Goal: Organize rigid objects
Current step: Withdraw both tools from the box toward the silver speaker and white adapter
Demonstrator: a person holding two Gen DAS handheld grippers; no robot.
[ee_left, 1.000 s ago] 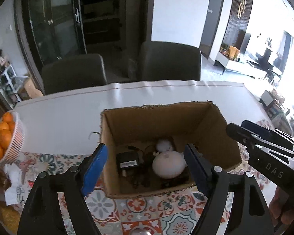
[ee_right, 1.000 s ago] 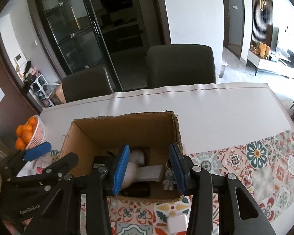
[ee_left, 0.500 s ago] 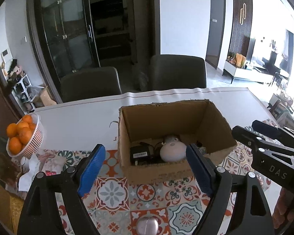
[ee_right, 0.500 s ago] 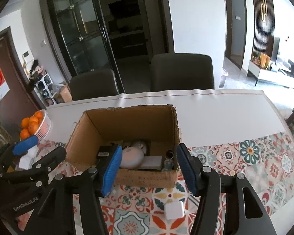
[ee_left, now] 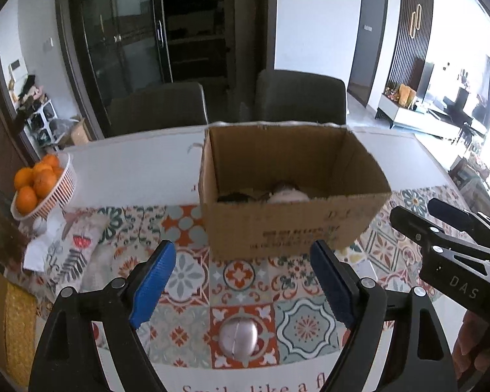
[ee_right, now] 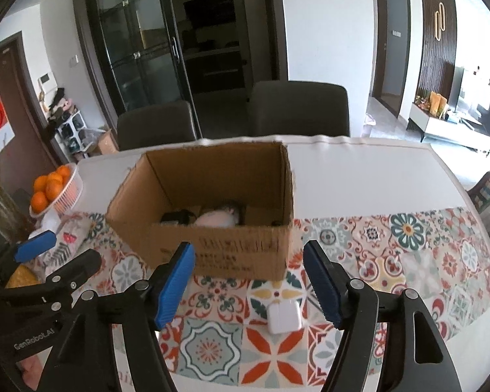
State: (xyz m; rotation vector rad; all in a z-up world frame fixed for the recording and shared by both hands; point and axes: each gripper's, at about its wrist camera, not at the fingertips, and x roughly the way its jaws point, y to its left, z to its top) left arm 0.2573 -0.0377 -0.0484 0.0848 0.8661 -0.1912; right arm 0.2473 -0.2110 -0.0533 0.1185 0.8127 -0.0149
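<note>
Dining room, glass-door cabinet, two dark chairs behind table [ee_left: 140, 170] with patterned tile-print cloth. Beyond my tongs: open corrugated cardboard box [ee_left: 290, 225], faint print on front unreadable, white rounded item and dark items inside. My left tongs [ee_left: 241, 272] apart, empty; smooth pinkish domed object [ee_left: 238, 337] lies between them, untouched. My right tongs [ee_right: 248, 281] have just been opening, empty; square white charger [ee_right: 283, 317] between them. Basket of oranges [ee_left: 39, 184] far left. Tong bodies read "DAS", "GenRobot.AI".

Matt corrugated cardboard box [ee_left: 290, 225]; glossy white plastic charger [ee_right: 283, 317]
</note>
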